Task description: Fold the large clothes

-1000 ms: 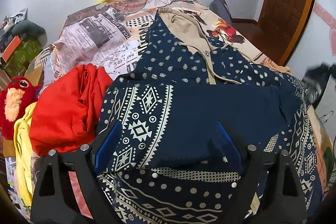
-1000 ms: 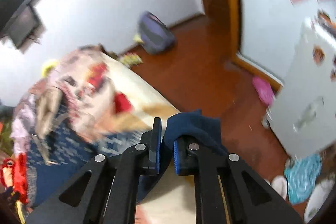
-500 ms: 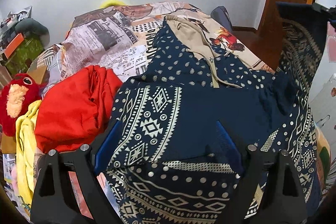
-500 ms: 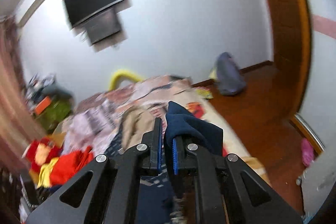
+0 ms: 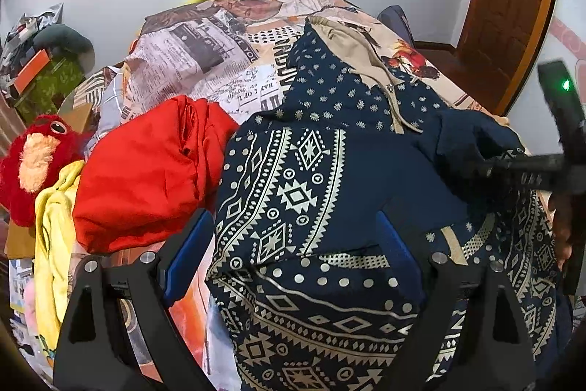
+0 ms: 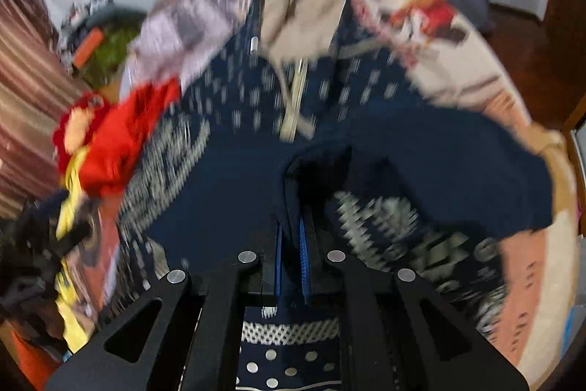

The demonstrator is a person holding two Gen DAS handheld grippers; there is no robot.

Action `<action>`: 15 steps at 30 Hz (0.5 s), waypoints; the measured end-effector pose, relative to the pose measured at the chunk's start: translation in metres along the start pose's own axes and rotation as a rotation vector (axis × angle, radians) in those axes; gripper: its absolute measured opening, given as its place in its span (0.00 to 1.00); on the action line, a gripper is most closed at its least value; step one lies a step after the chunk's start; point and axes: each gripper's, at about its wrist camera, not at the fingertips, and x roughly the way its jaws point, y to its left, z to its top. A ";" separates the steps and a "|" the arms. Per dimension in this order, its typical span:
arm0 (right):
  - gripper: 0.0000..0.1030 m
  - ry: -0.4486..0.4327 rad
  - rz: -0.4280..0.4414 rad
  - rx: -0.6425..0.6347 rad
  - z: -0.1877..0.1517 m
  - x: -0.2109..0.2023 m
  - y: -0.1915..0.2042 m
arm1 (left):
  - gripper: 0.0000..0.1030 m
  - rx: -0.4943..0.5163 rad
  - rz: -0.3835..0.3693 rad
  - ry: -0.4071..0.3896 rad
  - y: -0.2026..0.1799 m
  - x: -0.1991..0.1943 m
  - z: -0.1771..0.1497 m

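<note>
- Our right gripper (image 6: 289,244) has its jaws pressed together on a fold of dark blue cloth, and that cloth is the sleeve (image 6: 439,163) of the patterned hoodie (image 5: 329,178).
- Our left gripper (image 5: 289,244) has its jaws spread wide with nothing between the pads; the hoodie's folded front lies just beyond and between them, not pinched.
- The hoodie runs lengthwise away from us on the bed (image 5: 205,54), hem at the near edge, tan-lined hood (image 5: 344,43) at the far end, zipper (image 6: 293,101) down the middle.
- The relation that counts: the pinched sleeve sits on the garment's right side, and the body it must cross lies to the left of those jaws, toward the zipper line.
- The right wrist view is smeared, so how much sleeve is pinched is probably a thin edge, but we can't be sure.
- The right arm is nearer the job; the left is better placed near the hem.
- A red garment (image 5: 146,167) sits just beside the hoodie's left edge, with a yellow one (image 5: 55,226) and a plush toy (image 5: 33,160) beyond.
</note>
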 end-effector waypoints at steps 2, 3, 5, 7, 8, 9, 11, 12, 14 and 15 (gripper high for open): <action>0.08 0.045 -0.020 -0.024 -0.004 0.002 0.004 | 0.87 0.005 -0.001 0.009 -0.002 0.002 -0.001; 0.10 0.070 -0.035 -0.032 -0.005 0.002 0.004 | 0.87 0.009 -0.001 0.010 -0.003 0.002 -0.001; 0.19 0.107 -0.030 -0.030 -0.007 -0.002 0.005 | 0.87 0.021 -0.004 0.010 -0.007 0.002 0.000; 0.23 0.099 0.000 -0.012 -0.010 -0.014 -0.001 | 0.87 0.040 -0.012 0.002 -0.014 0.000 0.005; 0.26 0.086 0.007 -0.005 -0.010 -0.021 -0.003 | 0.87 0.050 -0.015 -0.003 -0.018 -0.001 0.008; 0.27 0.065 0.010 0.004 -0.011 -0.030 -0.007 | 0.87 0.065 -0.018 -0.012 -0.023 -0.003 0.011; 0.31 0.010 0.002 0.019 -0.014 -0.049 -0.016 | 0.87 0.104 -0.025 -0.030 -0.037 -0.006 0.021; 0.31 -0.021 -0.008 0.025 -0.014 -0.059 -0.021 | 0.87 0.122 -0.031 -0.037 -0.044 -0.007 0.025; 0.33 -0.095 -0.052 0.037 -0.017 -0.084 -0.034 | 0.87 0.163 -0.054 -0.053 -0.062 -0.010 0.038; 0.34 -0.132 -0.078 0.045 -0.019 -0.096 -0.041 | 0.87 0.182 -0.067 -0.057 -0.071 -0.010 0.043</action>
